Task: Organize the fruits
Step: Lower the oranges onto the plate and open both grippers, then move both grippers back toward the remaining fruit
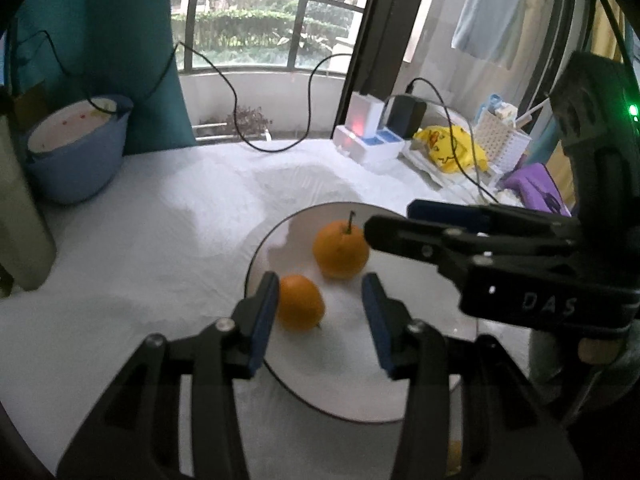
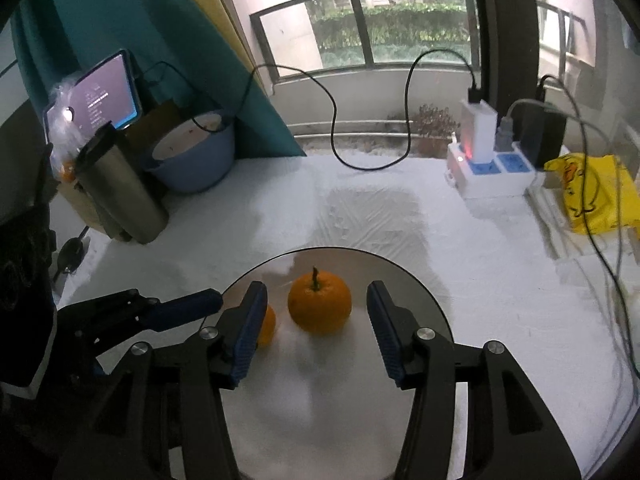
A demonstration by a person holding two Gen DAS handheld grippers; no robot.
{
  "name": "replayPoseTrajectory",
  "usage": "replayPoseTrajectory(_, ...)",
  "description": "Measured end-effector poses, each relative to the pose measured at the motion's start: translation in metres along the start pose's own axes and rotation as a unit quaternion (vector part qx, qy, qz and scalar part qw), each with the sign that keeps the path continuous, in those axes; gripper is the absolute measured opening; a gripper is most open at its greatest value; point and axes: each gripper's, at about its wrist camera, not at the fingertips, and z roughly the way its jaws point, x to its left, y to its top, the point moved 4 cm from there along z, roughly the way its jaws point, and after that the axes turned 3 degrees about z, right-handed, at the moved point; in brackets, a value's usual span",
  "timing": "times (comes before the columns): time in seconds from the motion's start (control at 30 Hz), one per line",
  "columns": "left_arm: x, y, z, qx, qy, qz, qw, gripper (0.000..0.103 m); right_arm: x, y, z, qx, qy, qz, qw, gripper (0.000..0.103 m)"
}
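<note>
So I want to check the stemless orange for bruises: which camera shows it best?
The left wrist view. The stemless orange lies nearly whole on the plate, only its left edge hidden behind a finger of the left tongs. In the right wrist view just a sliver of it shows beside a finger of the right tongs.

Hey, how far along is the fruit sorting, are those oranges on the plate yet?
Done: the stemmed orange and the smaller orange both sit on the round plate, apart from each other. In hand: nothing. The left gripper and right gripper hover open over the plate, pads clear of the fruit. Left: possibly more; something orange shows in a clear bag by the steel tumbler, too blurred to identify.
</note>
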Motion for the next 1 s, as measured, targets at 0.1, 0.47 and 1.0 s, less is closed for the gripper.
replayPoseTrajectory(0.1,-0.003,-0.001,-0.011,-0.008,0.003,0.000,1.0000,0.045,0.004,-0.003,-0.013,-0.007,-0.004,-0.005,1.000,0.055)
replayPoseTrajectory(0.47,-0.013,-0.011,-0.058,-0.039,0.009,-0.004,0.9992,0.045,0.023,-0.022,-0.062,-0.034,-0.013,-0.020,0.999,0.055)
replayPoseTrajectory(1.0,-0.043,-0.041,-0.100,-0.058,0.005,0.007,0.9983,0.045,0.029,-0.071,-0.118,-0.050,-0.029,-0.025,0.998,0.055)
